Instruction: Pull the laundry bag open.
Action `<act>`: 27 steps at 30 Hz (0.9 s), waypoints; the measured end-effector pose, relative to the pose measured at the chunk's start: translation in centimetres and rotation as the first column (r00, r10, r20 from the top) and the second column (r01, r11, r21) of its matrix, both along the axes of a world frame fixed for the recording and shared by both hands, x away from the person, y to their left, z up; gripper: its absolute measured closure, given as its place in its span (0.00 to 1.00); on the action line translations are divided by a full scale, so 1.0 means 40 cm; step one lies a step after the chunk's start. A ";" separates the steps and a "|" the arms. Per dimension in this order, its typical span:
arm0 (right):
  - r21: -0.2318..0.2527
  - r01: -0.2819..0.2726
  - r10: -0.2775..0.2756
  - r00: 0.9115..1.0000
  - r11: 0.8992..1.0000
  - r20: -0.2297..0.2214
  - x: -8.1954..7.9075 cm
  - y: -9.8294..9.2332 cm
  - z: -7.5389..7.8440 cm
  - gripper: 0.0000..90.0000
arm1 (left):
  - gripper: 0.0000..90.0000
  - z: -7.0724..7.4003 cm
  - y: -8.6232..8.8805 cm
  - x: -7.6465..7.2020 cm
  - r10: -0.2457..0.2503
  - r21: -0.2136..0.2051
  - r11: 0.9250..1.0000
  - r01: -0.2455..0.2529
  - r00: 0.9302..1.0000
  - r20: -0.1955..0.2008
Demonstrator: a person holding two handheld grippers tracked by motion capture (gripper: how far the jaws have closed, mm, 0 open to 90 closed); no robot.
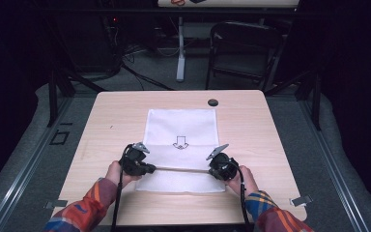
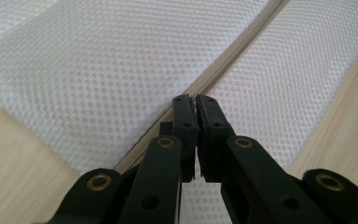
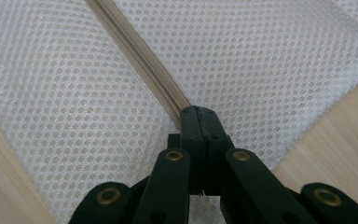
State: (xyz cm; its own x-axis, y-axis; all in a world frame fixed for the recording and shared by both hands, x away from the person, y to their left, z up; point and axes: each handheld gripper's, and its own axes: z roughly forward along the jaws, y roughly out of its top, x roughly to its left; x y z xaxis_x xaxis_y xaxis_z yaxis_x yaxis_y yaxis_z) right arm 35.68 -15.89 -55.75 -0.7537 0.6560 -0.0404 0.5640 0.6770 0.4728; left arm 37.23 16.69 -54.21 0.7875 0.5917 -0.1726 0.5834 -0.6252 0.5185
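A white mesh bag (image 1: 181, 126) lies flat on the wooden table (image 1: 101, 121), with a small arrow printed on it (image 1: 180, 142). A beige zipper (image 1: 181, 169) runs across the near part of the bag, between the two grippers. My left gripper (image 1: 152, 168) sits at the zipper's left end and my right gripper (image 1: 211, 170) at its right end. In the left gripper view the jaws (image 2: 196, 98) are pressed together right on the zipper (image 2: 235, 53). In the right gripper view the shut gripper (image 3: 199, 109) pinches the end of the zipper (image 3: 140, 58). Mesh (image 3: 261, 60) lies on both sides.
A small black round object (image 1: 213, 102) rests near the table's far edge. Beyond the table stands a dark folding chair (image 1: 241, 48) on the floor. Metal clips (image 1: 302, 199) sit at the table's near corners. Bare wood lies left and right of the bag.
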 end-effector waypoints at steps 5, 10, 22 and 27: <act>0.013 0.005 -0.005 1.000 1.000 0.007 0.000 -0.001 -0.003 1.00 | 0.97 0.001 0.011 -0.002 0.009 0.004 1.000 -0.009 1.000 0.001; 0.012 0.001 -0.001 1.000 1.000 0.003 0.003 -0.004 -0.002 1.00 | 0.97 -0.001 0.018 -0.002 0.023 -0.001 1.000 -0.023 1.000 -0.006; 0.029 0.006 -0.007 1.000 1.000 0.002 0.002 -0.004 -0.004 1.00 | 0.97 0.003 0.030 -0.005 0.025 -0.003 1.000 -0.026 0.999 -0.021; 0.020 0.001 -0.001 1.000 1.000 0.000 0.002 -0.002 -0.002 1.00 | 0.97 -0.002 0.041 -0.003 0.042 0.006 0.999 -0.042 0.999 -0.025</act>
State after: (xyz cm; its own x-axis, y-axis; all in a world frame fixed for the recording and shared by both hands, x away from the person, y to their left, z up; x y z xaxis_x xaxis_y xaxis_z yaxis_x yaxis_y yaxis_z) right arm 35.75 -15.95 -55.85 -0.7533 0.6571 -0.0272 0.5646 0.6672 0.4859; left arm 37.11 18.32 -54.30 0.7574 0.6250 -0.1890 0.6220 -0.6026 0.4999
